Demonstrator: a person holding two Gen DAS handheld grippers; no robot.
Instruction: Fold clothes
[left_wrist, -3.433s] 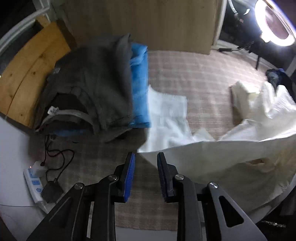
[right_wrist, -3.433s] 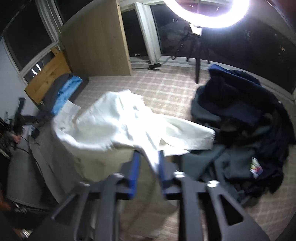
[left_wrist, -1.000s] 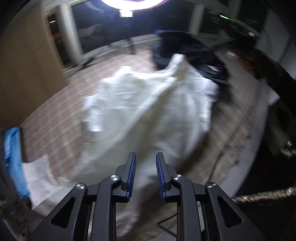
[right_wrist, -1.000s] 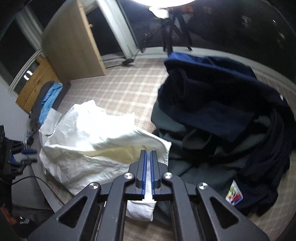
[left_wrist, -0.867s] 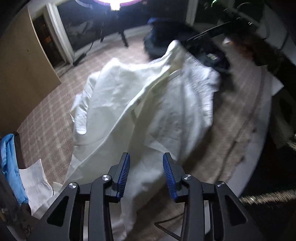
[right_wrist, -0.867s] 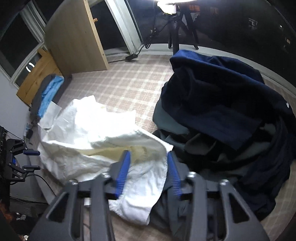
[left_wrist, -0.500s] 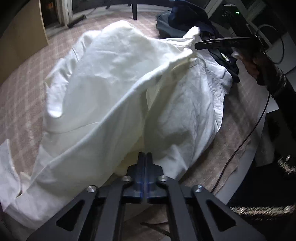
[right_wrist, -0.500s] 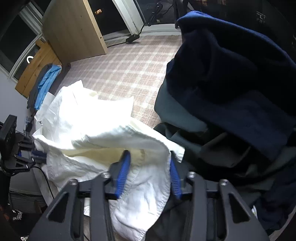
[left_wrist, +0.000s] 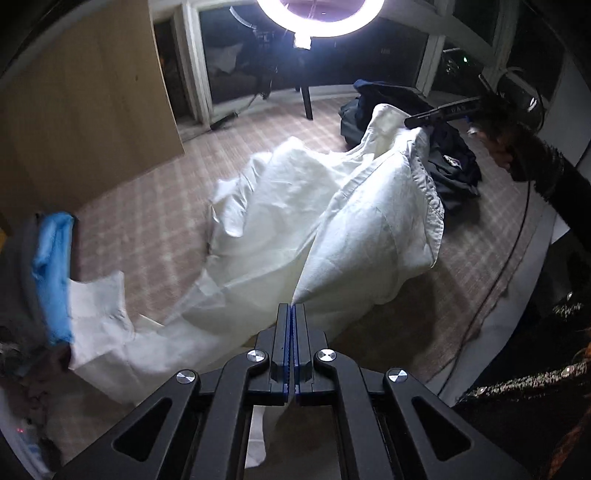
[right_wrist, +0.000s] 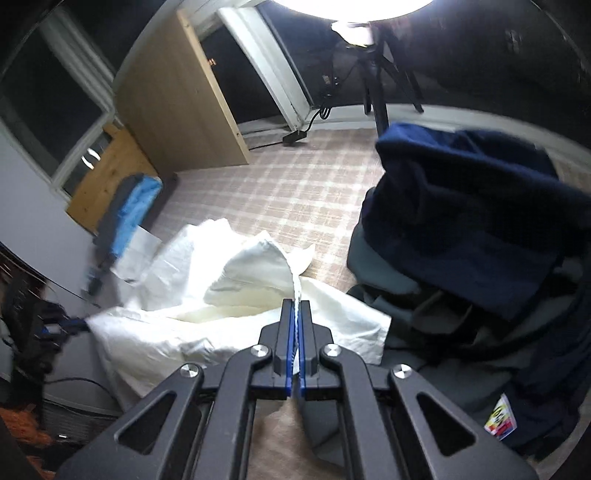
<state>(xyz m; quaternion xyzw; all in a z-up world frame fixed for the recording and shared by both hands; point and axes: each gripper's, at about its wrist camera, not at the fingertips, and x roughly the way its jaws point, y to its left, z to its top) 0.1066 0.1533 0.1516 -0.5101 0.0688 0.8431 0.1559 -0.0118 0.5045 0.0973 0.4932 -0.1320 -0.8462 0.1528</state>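
Observation:
A large white shirt (left_wrist: 295, 206) lies crumpled and partly lifted over the checked surface (left_wrist: 147, 206). My left gripper (left_wrist: 293, 306) is shut on a low corner of it. In the right wrist view the white shirt (right_wrist: 229, 291) bunches below my right gripper (right_wrist: 295, 302), whose jaws are closing tight on a seamed edge. From the left wrist view the right gripper (left_wrist: 410, 122) holds that edge up at the far right, with a person's hand (left_wrist: 506, 147) behind it. The cloth sags between the two grips.
A dark pile of navy and grey clothes (right_wrist: 461, 221) sits to the right of the shirt. A folded grey and blue stack (left_wrist: 51, 266) lies at the left edge. A ring light (left_wrist: 317, 18) on a tripod and a wooden panel (left_wrist: 81, 122) stand behind. A cable (left_wrist: 517, 258) runs along the right rim.
Both grippers opened, moved to new spots on the white shirt and shut on it. The shirt is now lifted and stretched between them.

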